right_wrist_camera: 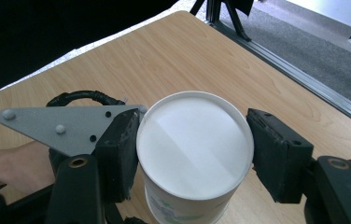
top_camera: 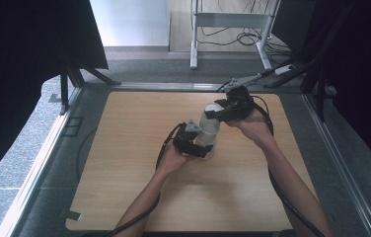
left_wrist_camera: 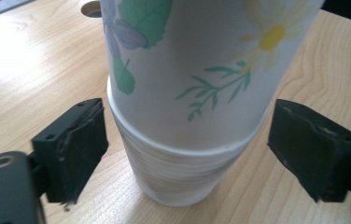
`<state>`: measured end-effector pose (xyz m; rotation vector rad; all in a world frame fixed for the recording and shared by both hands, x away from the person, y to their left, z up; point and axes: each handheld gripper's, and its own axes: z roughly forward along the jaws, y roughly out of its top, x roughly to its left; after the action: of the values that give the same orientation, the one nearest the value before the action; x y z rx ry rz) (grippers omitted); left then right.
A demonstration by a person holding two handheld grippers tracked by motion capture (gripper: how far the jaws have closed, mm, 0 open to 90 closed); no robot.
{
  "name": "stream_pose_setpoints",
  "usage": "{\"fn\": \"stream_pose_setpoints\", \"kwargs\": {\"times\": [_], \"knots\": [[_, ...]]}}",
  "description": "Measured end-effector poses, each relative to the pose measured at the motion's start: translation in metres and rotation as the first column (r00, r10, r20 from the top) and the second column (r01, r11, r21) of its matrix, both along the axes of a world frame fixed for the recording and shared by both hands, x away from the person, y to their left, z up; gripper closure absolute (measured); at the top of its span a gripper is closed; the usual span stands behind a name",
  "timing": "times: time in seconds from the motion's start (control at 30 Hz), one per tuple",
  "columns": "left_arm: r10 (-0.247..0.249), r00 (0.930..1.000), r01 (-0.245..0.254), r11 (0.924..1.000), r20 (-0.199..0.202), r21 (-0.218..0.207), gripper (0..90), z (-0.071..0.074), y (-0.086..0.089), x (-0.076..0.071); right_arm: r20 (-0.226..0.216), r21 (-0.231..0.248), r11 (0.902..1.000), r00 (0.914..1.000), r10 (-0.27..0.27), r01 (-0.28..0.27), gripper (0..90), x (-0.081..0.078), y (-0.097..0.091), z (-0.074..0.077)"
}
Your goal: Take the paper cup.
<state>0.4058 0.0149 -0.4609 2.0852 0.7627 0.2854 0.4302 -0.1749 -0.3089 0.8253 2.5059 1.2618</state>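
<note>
A stack of white paper cups (top_camera: 208,129) stands upside down near the middle of the wooden table (top_camera: 124,187). The top cup (left_wrist_camera: 187,70), printed with flowers and leaves, sits tilted over the ribbed lower cups (left_wrist_camera: 178,177). My left gripper (left_wrist_camera: 185,149) straddles the lower cups low down, open, with a small gap at each pad. From above, my right gripper (right_wrist_camera: 194,151) has both pads against the sides of the top cup (right_wrist_camera: 194,144), whose flat white bottom faces up. The high view shows my left gripper (top_camera: 199,148) at the stack's foot and my right gripper (top_camera: 218,111) at its top.
A metal frame (top_camera: 321,143) runs round the table with grey carpet beyond it. Desk legs (top_camera: 193,44) and cables stand at the back. Black curtains hang left and right. A small round hole (left_wrist_camera: 89,8) marks the tabletop behind the cups.
</note>
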Motion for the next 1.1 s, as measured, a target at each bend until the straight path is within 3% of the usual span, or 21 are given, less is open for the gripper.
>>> {"fn": "stream_pose_setpoints", "kwargs": {"times": [0.33, 0.6, 0.9, 1.1], "knots": [[-0.031, 0.9991, 0.031, 0.9995, -0.028, -0.011, 1.6, 0.005, 0.008, -0.009, 0.022, 0.006, 1.0000, 0.9998, 0.002, -0.002, 37.2, -0.007, -0.006, 0.024], [-0.043, 0.9989, 0.043, 0.9990, -0.019, -0.016, 0.3, 0.007, 0.014, -0.020, 0.035, 0.006, 0.9999, 0.9993, 0.013, -0.014, 37.2, -0.018, -0.011, 0.037], [-0.058, 0.9983, 0.058, 0.9978, 0.000, -0.033, 0.5, 0.005, 0.024, -0.039, 0.046, -0.003, 0.9996, 0.9985, 0.028, -0.028, 37.3, -0.034, -0.016, 0.043], [-0.070, 0.9974, 0.071, 0.9969, 0.018, -0.035, 0.7, 0.002, 0.026, -0.055, 0.064, 0.006, 0.9982, 0.9962, 0.058, -0.059, 37.2, -0.053, -0.022, 0.040]]}}
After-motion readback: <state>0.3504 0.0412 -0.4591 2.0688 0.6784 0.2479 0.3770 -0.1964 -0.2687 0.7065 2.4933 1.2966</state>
